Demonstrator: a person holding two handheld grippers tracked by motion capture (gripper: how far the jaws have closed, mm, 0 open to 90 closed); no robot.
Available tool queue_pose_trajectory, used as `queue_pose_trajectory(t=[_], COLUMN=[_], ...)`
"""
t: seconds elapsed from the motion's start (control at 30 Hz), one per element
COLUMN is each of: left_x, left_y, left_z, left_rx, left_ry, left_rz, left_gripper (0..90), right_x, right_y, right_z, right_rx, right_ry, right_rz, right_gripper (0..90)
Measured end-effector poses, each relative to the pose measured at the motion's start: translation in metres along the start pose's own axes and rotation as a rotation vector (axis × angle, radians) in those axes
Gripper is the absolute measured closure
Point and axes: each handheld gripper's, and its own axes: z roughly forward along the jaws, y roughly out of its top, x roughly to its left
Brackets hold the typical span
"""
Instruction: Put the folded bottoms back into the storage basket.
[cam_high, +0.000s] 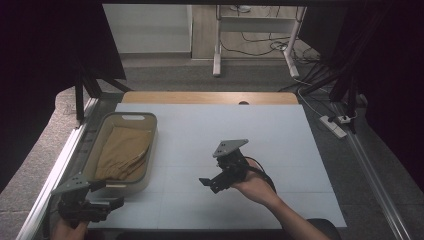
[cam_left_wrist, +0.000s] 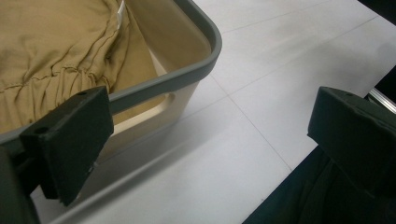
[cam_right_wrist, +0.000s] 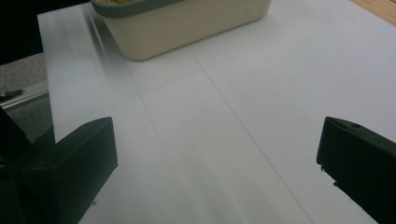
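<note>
A beige bin (cam_high: 150, 131) sits at about nine o'clock on the white tabletop (cam_high: 260, 130), a tan cloth (cam_high: 122, 150) folded inside. The left tool (cam_high: 112, 204) hovers at seven o'clock just beside the bin's near corner — jaws wide, empty. The right tool (cam_high: 207, 184) — also wide — hangs over bare tabletop near five o'clock.

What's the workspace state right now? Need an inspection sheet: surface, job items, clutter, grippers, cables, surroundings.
Surface: white tabletop with faint panel seams, wooden strip at far edge.
Job's things: cream basket with grey rim at table's left; tan folded cloth lies inside it.
Clutter: nothing seen on the tabletop.
Grippers: left gripper open, one jaw beside the basket's near corner; right gripper open above bare tabletop, holding nothing.
Cables: black cable trails from right gripper; loose cords on floor beyond table.
Surroundings: power strip on floor at right, white desk frame behind, dark curtains.
</note>
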Motion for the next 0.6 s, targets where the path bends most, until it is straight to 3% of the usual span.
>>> queue_pose_trajectory(t=[0.6], left_x=[0.000], left_y=[0.000], left_z=[0.000], left_rx=[-0.007], left_ry=[-0.006], left_rz=[-0.001], left_gripper=[1.4], right_x=[-0.005], right_y=[-0.052], right_z=[-0.054], right_rx=[-0.014], right_ry=[-0.110], right_rz=[0.088], right_gripper=[0.0])
